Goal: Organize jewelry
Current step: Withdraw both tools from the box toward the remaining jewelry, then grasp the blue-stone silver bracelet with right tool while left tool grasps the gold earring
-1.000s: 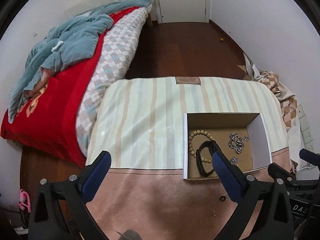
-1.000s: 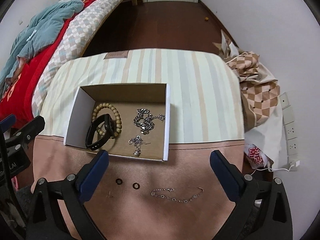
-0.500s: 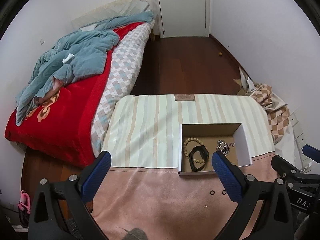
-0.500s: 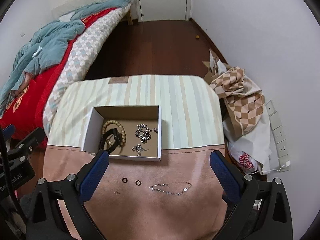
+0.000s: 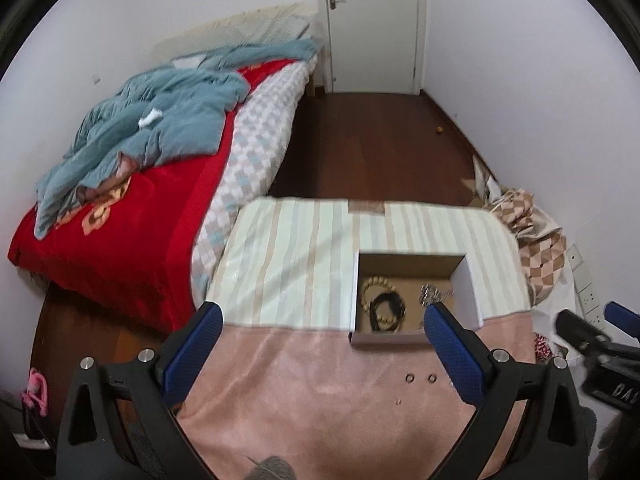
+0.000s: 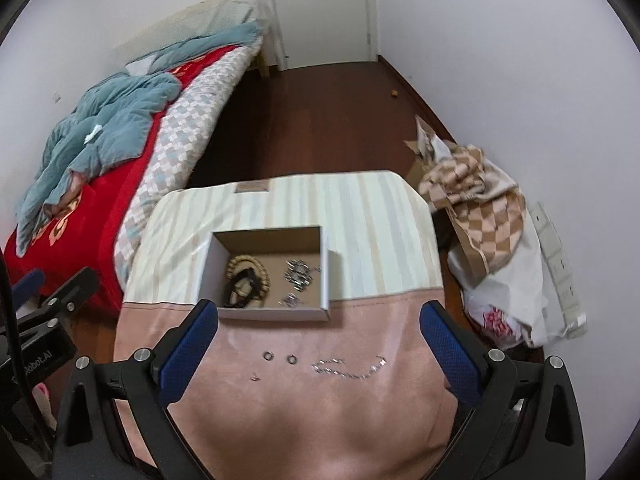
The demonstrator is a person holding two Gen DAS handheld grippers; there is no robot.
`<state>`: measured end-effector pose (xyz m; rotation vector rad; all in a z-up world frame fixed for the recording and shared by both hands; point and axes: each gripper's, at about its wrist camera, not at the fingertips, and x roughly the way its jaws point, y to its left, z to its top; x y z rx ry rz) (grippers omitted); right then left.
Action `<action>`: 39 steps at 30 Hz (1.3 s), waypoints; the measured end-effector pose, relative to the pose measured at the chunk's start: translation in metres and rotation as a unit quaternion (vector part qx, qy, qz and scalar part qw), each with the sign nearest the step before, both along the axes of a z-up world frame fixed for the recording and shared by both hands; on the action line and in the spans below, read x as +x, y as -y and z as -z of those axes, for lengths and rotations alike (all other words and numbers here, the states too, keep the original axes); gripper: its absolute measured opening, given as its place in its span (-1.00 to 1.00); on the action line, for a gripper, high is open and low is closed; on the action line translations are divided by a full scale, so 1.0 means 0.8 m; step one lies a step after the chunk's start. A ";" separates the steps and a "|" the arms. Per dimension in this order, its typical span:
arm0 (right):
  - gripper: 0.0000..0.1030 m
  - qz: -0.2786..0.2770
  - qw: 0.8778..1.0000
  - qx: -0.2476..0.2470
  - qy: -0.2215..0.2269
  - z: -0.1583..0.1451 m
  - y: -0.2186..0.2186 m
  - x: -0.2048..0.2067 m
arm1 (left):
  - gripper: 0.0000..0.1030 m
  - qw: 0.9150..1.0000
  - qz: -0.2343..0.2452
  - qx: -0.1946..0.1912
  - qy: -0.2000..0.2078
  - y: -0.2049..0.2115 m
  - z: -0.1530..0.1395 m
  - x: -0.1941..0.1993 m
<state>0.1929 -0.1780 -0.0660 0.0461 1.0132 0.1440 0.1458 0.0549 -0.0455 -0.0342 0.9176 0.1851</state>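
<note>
Both your left gripper (image 5: 320, 344) and right gripper (image 6: 318, 342) hang spread wide and empty above the table (image 6: 320, 420), 2 rings (image 6: 279, 357) and a chain (image 6: 349, 367) lying loose just before the box (image 6: 325, 276) holding bracelets (image 6: 246, 280).

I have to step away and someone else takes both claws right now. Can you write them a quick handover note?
Left claw: open, empty, held above the table's near left.
Right claw: open, empty, above the near edge, over the loose pieces.
Box sits mid-table. Already inside: bead bracelet, black band, two silver pieces.
Still out on the pink cloth: two rings, a tiny piece near them, and a silver chain.
Left to do: move those into the box.
</note>
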 end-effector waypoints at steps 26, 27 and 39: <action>-0.93 0.075 0.990 -0.047 -0.112 0.271 0.060 0.004 | 1.00 0.984 -0.002 0.041 -0.172 0.027 0.237 -0.013; -0.93 0.077 0.989 -0.040 -0.116 0.270 0.064 0.003 | 1.00 0.984 0.004 0.037 -0.173 0.032 0.239 -0.015; -0.93 0.092 0.991 -0.011 -0.095 0.241 0.093 -0.028 | 0.88 0.983 0.069 -0.009 -0.169 0.085 0.251 -0.014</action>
